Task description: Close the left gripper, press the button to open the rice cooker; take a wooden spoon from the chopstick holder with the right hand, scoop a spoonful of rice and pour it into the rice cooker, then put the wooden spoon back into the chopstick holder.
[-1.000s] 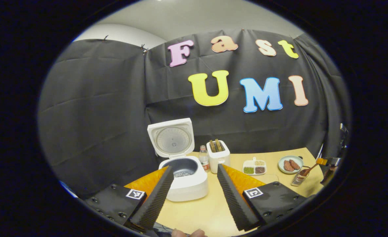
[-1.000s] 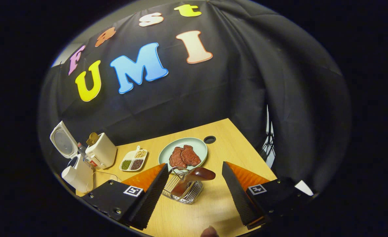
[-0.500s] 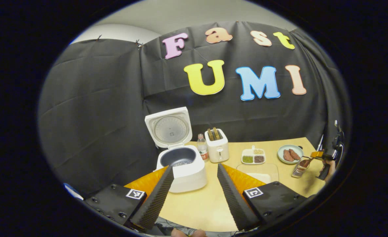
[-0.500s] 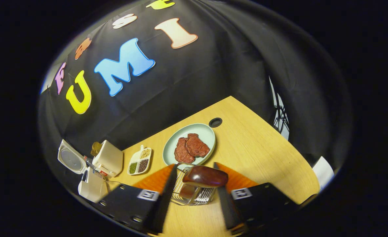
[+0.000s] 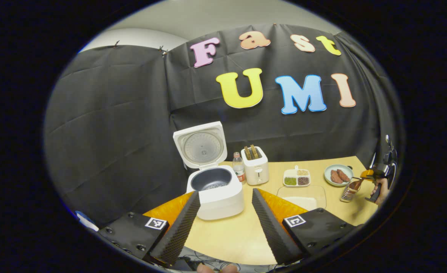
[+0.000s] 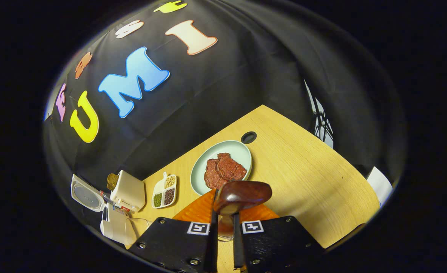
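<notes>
The white rice cooker (image 5: 216, 192) stands with its lid (image 5: 201, 145) up and a dark pot holding a few grains. My left gripper (image 5: 225, 193) hangs open in front of it, with nothing between its fingers. A clear dish of rice (image 5: 302, 196) lies to the cooker's right. Further right, the wooden spoon (image 5: 355, 184) stands in the wire chopstick holder (image 5: 347, 194). In the right gripper view my right gripper (image 6: 225, 222) is shut on the spoon's handle, the dark spoon bowl (image 6: 242, 192) just above the fingers. The holder is mostly hidden under them.
A water bottle (image 5: 239, 172) and a toaster (image 5: 256, 169) stand behind the cooker. A divided dish of beans (image 6: 163, 186) and a plate of meat (image 6: 223, 167) lie near the holder. A hand (image 5: 381, 186) holds the right gripper at the table's (image 6: 303, 159) right edge.
My right gripper came down around the spoon and closed from wide open onto its handle. My left gripper drew back a little from the cooker and stayed open.
</notes>
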Tool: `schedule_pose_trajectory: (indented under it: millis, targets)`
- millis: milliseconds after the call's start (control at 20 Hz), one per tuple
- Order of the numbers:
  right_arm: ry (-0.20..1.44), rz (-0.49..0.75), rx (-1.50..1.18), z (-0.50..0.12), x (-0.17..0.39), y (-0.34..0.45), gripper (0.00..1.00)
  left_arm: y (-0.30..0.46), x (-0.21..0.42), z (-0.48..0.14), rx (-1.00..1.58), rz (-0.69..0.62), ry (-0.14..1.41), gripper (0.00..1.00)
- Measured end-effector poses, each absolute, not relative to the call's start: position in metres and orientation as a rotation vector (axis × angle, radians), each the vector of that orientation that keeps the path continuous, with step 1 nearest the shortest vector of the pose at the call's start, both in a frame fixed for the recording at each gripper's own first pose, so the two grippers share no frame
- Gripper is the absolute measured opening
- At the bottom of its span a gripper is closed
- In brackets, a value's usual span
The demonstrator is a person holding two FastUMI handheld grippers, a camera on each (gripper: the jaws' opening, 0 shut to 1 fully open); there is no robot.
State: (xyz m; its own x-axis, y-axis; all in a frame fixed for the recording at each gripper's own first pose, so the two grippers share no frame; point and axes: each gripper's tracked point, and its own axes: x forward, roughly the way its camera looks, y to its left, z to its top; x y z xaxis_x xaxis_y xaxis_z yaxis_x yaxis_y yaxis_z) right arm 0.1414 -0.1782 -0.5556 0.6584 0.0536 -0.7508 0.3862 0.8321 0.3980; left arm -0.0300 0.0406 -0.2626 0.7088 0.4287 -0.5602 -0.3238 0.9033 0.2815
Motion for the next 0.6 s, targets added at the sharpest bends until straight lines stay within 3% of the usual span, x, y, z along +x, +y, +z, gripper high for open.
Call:
schedule_pose_trajectory:
  millis: [50,100,150,200,350,600]
  targets:
    - [0.834,-0.202,0.586,-0.549,0.143,-0.179,0.17,0.043,-0.033,-0.265,0.148,0.428,0.662,1.0]
    - [0.827,-0.207,0.593,-0.541,0.143,-0.178,0.17,0.046,-0.035,-0.267,0.13,0.433,0.658,0.92]
    - [0.822,-0.2,0.593,-0.532,0.145,-0.18,0.17,0.047,-0.035,-0.267,0.117,0.436,0.65,0.92]
    - [0.811,-0.195,0.583,-0.522,0.145,-0.181,0.17,0.048,-0.036,-0.267,0.108,0.434,0.641,1.0]
    - [0.783,-0.169,0.54,-0.482,0.146,-0.179,0.17,0.055,-0.04,-0.269,0.077,0.426,0.614,0.96]
    - [0.756,-0.093,0.469,-0.418,0.138,-0.125,0.17,0.074,-0.047,-0.261,0.012,0.385,0.545,1.0]
